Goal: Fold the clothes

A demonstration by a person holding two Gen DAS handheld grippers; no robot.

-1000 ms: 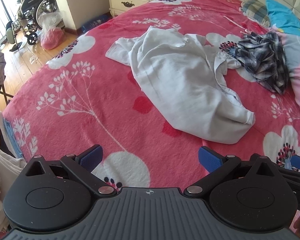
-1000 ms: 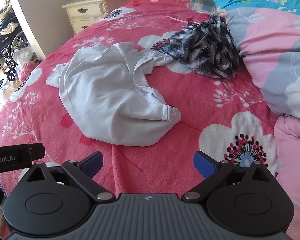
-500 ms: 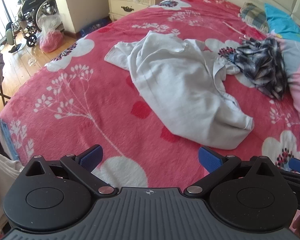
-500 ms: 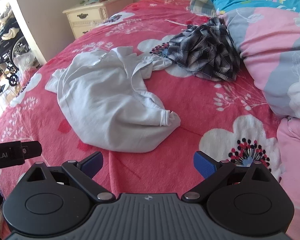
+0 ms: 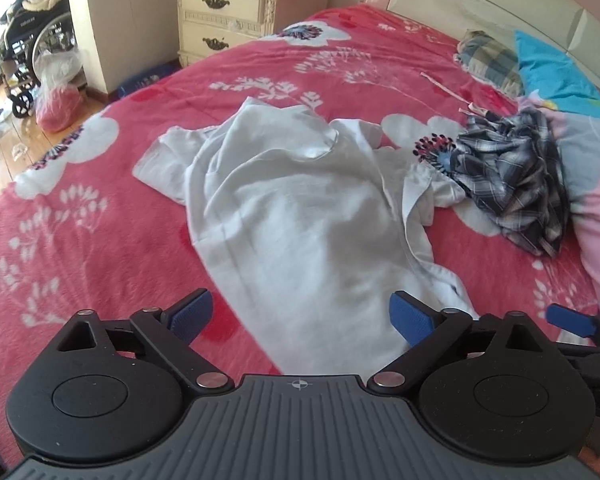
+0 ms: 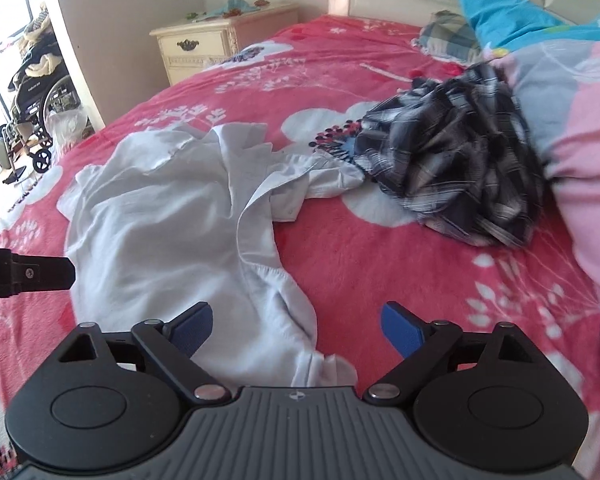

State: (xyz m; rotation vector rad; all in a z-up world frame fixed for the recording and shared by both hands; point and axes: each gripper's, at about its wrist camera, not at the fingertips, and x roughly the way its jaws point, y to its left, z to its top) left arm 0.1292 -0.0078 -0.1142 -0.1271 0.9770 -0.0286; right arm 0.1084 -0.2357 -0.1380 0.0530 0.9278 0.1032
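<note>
A crumpled white T-shirt (image 5: 300, 220) lies spread on the red floral bedspread (image 5: 80, 220); it also shows in the right wrist view (image 6: 164, 240). A bunched dark plaid garment (image 5: 516, 176) lies to its right, also in the right wrist view (image 6: 456, 168). My left gripper (image 5: 300, 316) is open and empty, just above the shirt's near hem. My right gripper (image 6: 296, 324) is open and empty over the shirt's near right corner. A blue fingertip of the right gripper (image 5: 568, 318) shows in the left wrist view.
A pink and grey quilt (image 6: 580, 128) is heaped along the right side. A blue pillow (image 5: 556, 76) and a plaid pillow (image 5: 488, 60) lie by the headboard. A cream nightstand (image 5: 236, 16) stands left of the bed. A wheelchair (image 5: 28, 40) and a plastic bag (image 5: 58, 92) are on the wooden floor.
Both grippers have moved forward and lower toward the white T-shirt, which now reaches between the fingers of each. Both have stayed open.
</note>
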